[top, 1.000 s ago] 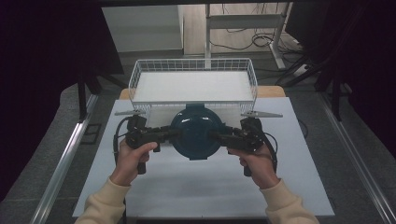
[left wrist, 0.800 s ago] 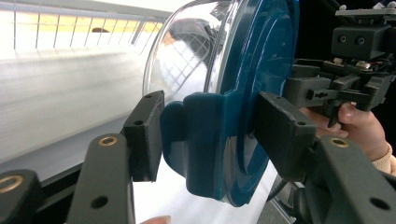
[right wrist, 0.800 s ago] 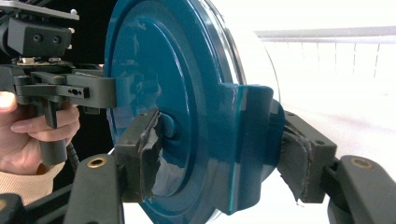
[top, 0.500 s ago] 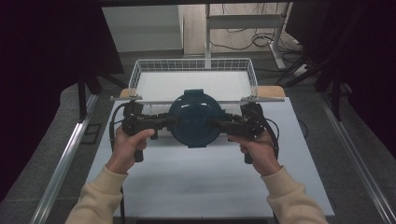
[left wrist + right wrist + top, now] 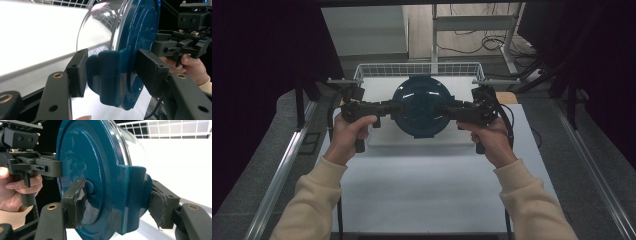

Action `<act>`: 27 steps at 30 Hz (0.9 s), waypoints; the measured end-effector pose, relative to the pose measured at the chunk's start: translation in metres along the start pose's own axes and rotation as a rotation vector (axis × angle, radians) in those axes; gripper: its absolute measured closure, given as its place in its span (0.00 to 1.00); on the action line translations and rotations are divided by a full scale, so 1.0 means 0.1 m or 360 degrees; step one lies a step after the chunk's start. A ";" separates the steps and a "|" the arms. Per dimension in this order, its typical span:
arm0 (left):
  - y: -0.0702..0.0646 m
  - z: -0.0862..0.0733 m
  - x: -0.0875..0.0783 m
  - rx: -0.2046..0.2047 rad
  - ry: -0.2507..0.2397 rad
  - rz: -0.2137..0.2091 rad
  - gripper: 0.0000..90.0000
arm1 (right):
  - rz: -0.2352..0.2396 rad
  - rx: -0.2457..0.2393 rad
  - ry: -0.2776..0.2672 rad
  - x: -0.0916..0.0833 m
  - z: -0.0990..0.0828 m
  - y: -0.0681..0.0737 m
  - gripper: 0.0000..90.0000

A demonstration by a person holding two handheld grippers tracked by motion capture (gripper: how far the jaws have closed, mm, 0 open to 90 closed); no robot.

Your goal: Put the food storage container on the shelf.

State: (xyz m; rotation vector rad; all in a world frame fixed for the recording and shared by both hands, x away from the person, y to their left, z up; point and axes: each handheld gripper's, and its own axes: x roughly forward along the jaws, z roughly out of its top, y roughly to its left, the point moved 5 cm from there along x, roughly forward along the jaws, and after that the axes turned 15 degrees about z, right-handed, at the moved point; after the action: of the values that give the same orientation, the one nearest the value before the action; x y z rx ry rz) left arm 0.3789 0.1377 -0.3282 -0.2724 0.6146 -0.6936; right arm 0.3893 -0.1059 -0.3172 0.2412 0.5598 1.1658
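You hold a round teal-lidded container [image 5: 420,106] in the air between both tools, above the white table [image 5: 432,195] and just in front of the wire basket [image 5: 419,70]. Your left gripper [image 5: 393,107] is closed on the lid's side tab [image 5: 106,72]; in the left gripper view both jaws press flat against it. Your right gripper [image 5: 444,110] is clamped on the opposite tab [image 5: 132,195], one pad on the lid face, the other behind the tab.

Risks, as judged from here:
- The container hangs tipped on edge, carried by two small tabs. If one hand twists or drifts apart from the other, a tab could slip out and the container would swing or drop.
- The right gripper's pads [image 5: 79,195] look frayed and peeling, which may weaken that hold.
- The clear glossy body [image 5: 100,27] offers no fallback grip.

Clearances: the basket's near rim sits directly ahead and low; cross it with the container raised. The table below is bare, giving open room to set down. Dark curtains flank both sides, well apart from your hands.
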 end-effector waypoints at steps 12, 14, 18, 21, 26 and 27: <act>0.13 0.28 0.10 -0.0022 0.0016 0.0006 0.49 | 0.0017 0.0023 0.0012 0.08 0.28 -0.17 0.41; 0.15 0.32 0.12 -0.0028 0.0018 -0.0001 0.49 | 0.0011 0.0031 0.0014 0.09 0.31 -0.20 0.41; 0.20 0.41 0.18 -0.0026 0.0029 0.0000 0.49 | 0.0006 0.0044 0.0017 0.11 0.39 -0.27 0.41; 0.24 0.47 0.23 -0.0020 0.0048 -0.0006 0.49 | 0.0000 0.0063 0.0029 0.14 0.43 -0.32 0.41; 0.32 0.53 0.30 -0.0040 0.0057 -0.0010 0.49 | -0.0009 0.0084 0.0040 0.18 0.49 -0.42 0.41; 0.33 0.53 0.32 -0.0048 0.0059 -0.0009 0.49 | -0.0009 0.0089 0.0040 0.19 0.50 -0.44 0.41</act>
State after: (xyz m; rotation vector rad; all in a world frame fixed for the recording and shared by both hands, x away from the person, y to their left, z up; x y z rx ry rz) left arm 0.4474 0.1428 -0.3142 -0.2899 0.6601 -0.6968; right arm 0.4559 -0.1007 -0.3007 0.2728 0.6154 1.1500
